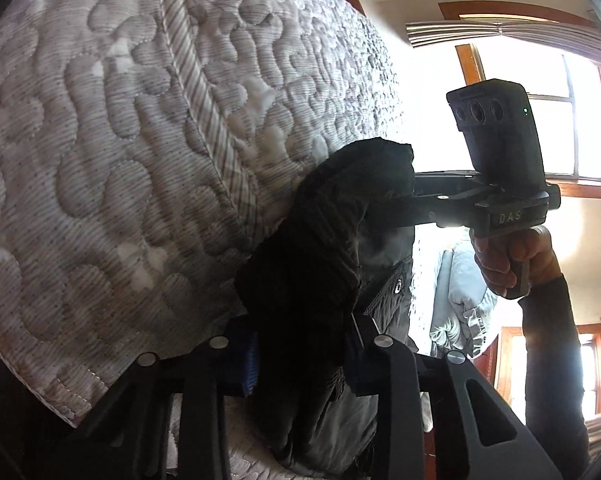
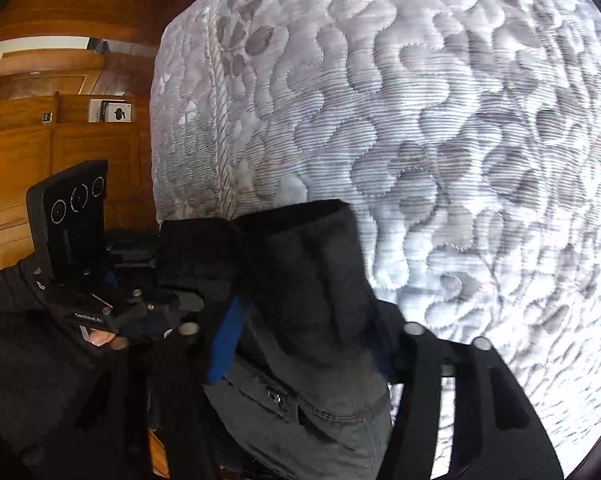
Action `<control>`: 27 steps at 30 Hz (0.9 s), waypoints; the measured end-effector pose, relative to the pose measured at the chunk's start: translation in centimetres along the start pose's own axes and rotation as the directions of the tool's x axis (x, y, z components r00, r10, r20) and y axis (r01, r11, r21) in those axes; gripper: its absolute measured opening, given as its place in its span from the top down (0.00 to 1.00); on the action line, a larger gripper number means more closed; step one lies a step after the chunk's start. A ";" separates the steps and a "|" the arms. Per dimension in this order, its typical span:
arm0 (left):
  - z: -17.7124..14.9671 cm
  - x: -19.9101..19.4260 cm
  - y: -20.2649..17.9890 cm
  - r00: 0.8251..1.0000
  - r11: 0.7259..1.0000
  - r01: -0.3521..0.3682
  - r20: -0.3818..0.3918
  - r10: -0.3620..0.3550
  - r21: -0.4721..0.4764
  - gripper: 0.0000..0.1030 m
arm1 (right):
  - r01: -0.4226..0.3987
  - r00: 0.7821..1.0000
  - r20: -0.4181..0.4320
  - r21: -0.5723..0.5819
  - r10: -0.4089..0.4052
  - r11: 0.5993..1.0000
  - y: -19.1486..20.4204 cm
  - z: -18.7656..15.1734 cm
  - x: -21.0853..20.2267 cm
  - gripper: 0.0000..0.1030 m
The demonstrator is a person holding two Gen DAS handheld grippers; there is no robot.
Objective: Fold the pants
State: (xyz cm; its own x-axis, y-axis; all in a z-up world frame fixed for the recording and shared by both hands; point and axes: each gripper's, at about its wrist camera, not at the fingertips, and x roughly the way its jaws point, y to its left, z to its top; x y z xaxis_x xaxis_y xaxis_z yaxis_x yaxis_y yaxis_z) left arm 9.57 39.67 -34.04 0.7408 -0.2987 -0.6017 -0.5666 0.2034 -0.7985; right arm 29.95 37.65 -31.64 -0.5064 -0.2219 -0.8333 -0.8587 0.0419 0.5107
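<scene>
The dark grey pants [image 1: 312, 264] hang bunched over the quilted mattress [image 1: 120, 160], a metal snap [image 1: 397, 286] showing at the waistband. My left gripper [image 1: 300, 360] is shut on a thick fold of the cloth, blue pads [image 1: 250, 364] pressing its sides. Further up the same garment, my right gripper [image 1: 408, 196] bites into the edge, its tips buried in fabric. In the right wrist view the pants [image 2: 308, 280] fill the gap of the right gripper [image 2: 304, 344], pinched by the blue pad [image 2: 224, 344]. The left gripper [image 2: 156, 264] grips the cloth at the left.
The mattress [image 2: 460, 120] takes up most of both views, with a piped seam [image 1: 204, 120] along its edge. A bright window [image 1: 572, 120] and rumpled grey bedding [image 1: 460, 300] lie to the right. Wooden cabinets [image 2: 40, 140] stand beyond the mattress corner. A hand [image 1: 500, 256] holds the right gripper's handle.
</scene>
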 end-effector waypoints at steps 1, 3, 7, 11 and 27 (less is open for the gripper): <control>-0.1 -0.3 -0.5 1.000 1.000 0.000 0.005 0.000 0.018 0.72 | 0.008 1.000 0.006 -0.002 -0.008 1.000 0.4 -0.3 -0.5 0.58; 0.0 -0.7 -1.7 1.000 0.999 0.003 0.009 -0.004 0.045 0.72 | 0.035 0.999 0.019 -0.009 -0.034 0.999 1.6 -1.0 -1.4 0.62; -0.4 -1.6 -4.6 1.000 0.995 0.010 0.019 -0.012 0.102 0.73 | 0.101 0.994 0.053 -0.013 -0.100 0.995 4.4 -3.1 -3.5 0.65; -1.6 -2.9 -8.2 0.999 0.985 0.014 0.033 -0.020 0.173 0.74 | 0.168 0.982 0.088 -0.006 -0.166 0.986 7.2 -5.6 -5.9 0.66; -8.8 -7.1 -19.5 0.999 0.907 0.000 0.042 -0.020 0.422 0.74 | 0.377 0.894 0.233 0.072 -0.384 0.923 14.0 -17.9 -12.4 0.66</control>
State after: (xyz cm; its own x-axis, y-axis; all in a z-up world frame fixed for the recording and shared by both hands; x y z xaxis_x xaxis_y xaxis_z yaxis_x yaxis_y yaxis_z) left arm 12.13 29.62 -14.05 0.7662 -0.2636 -0.5860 -0.3611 0.5778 -0.7320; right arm 25.56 23.60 -10.36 -0.1414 0.0125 -0.9899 -0.9896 0.0249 0.1417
